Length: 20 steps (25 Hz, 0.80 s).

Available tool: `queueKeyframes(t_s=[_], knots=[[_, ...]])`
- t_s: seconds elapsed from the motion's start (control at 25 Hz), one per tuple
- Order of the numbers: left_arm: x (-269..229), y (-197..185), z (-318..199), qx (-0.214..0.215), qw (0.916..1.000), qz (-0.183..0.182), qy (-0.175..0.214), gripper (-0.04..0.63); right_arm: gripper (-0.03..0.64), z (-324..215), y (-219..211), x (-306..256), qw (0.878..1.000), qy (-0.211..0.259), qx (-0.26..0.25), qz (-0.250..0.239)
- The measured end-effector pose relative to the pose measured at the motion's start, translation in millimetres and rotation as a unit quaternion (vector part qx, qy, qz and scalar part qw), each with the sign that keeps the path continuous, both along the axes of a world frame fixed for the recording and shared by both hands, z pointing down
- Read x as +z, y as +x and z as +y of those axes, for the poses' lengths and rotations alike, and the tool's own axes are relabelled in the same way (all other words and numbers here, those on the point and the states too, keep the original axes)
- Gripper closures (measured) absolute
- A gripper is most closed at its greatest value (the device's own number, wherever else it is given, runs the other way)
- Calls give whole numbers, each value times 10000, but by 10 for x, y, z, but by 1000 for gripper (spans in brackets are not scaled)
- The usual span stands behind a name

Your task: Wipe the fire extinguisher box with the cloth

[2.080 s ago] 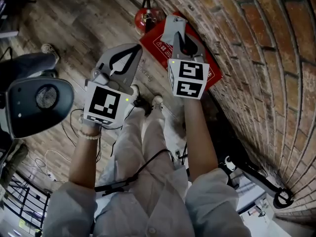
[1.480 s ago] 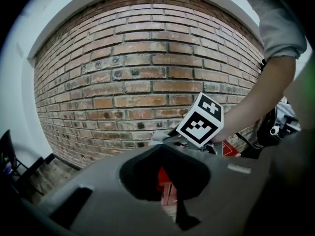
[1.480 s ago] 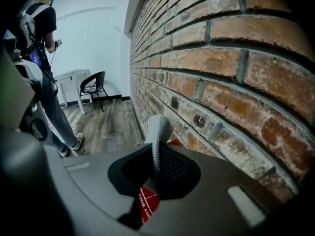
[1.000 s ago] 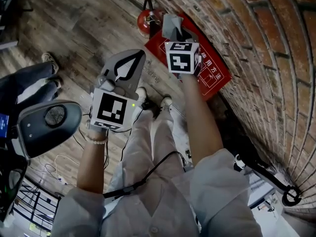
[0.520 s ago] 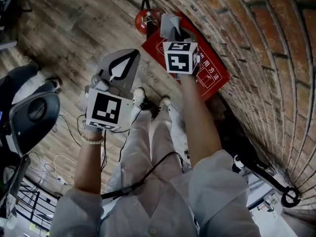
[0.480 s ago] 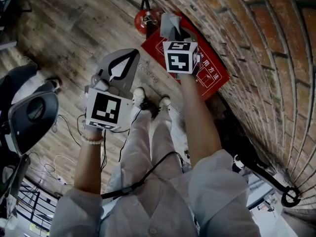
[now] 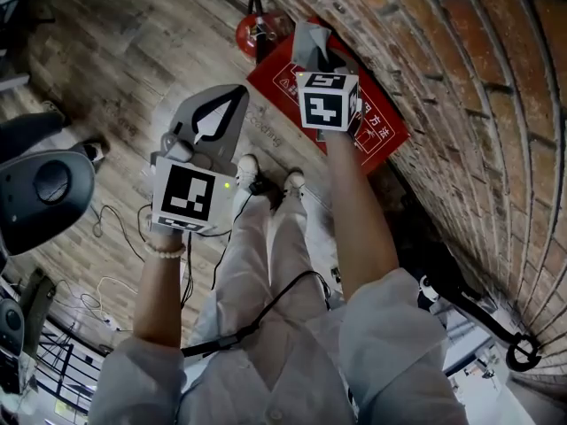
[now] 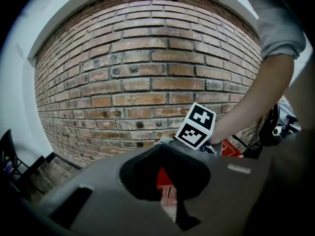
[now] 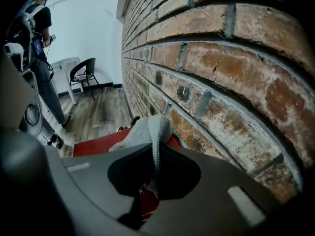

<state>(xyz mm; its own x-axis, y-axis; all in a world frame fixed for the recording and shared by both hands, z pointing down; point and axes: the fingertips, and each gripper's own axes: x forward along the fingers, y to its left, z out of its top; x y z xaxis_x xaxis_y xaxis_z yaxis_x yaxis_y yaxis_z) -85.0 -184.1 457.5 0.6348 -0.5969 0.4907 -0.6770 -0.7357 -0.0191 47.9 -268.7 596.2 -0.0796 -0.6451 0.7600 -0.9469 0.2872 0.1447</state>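
Beside brick wall (image 7: 461,78) — red box (image 7: 383,140), right tool (image 7: 319,57) pinching cloth (image 7: 307,40) above

On the flat red fire extinguisher box (image 7: 279,91): white Chinese characters and a white triangle sign, too small to read for certain. On the left white cube (image 7: 193,195) and the right white cube (image 7: 328,101): black square code patterns.

The fire extinguisher box (image 7: 376,135) sits against the brick wall (image 7: 469,78). The cloth (image 7: 310,41) rests on the box, held in the right gripper (image 7: 316,60). The fire extinguisher (image 7: 255,30) stands just beside the box. The left gripper (image 7: 232,100) hangs away from the box.
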Motion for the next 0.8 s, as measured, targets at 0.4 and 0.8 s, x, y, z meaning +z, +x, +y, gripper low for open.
queueKeyframes(t_s=[0.4,0.8], knots=[[-3,207,93,103,9999,27,-42,598,591,154,274,3,9998,-38,177,27],[-47,422,175,259,9997,24,8,598,591,345,556,5,9994,-46,331,46]])
